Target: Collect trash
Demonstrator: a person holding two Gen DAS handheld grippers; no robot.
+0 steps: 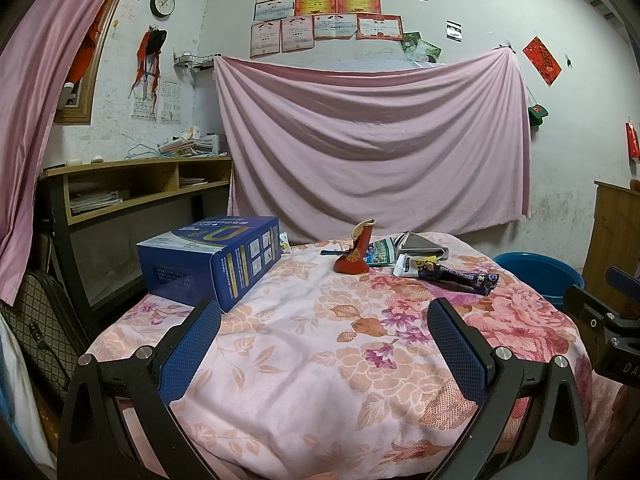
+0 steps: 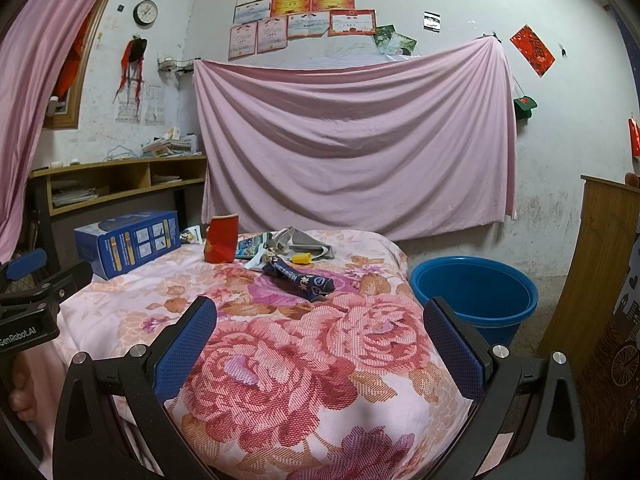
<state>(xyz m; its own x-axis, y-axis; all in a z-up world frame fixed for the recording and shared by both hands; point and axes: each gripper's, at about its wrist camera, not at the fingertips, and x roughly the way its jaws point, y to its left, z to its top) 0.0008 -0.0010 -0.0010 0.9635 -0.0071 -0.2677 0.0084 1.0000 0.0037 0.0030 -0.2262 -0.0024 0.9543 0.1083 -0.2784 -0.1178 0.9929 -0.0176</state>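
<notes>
Trash lay untouched at the far end of the floral cloth (image 2: 280, 360) — a dark wrapper (image 2: 298, 277) nearest the blue bucket (image 2: 474, 312) — while both the left gripper (image 1: 324, 344) and right gripper (image 2: 320, 340) hung spread and empty, so collecting seemed unstarted and called for a forward reach.
</notes>
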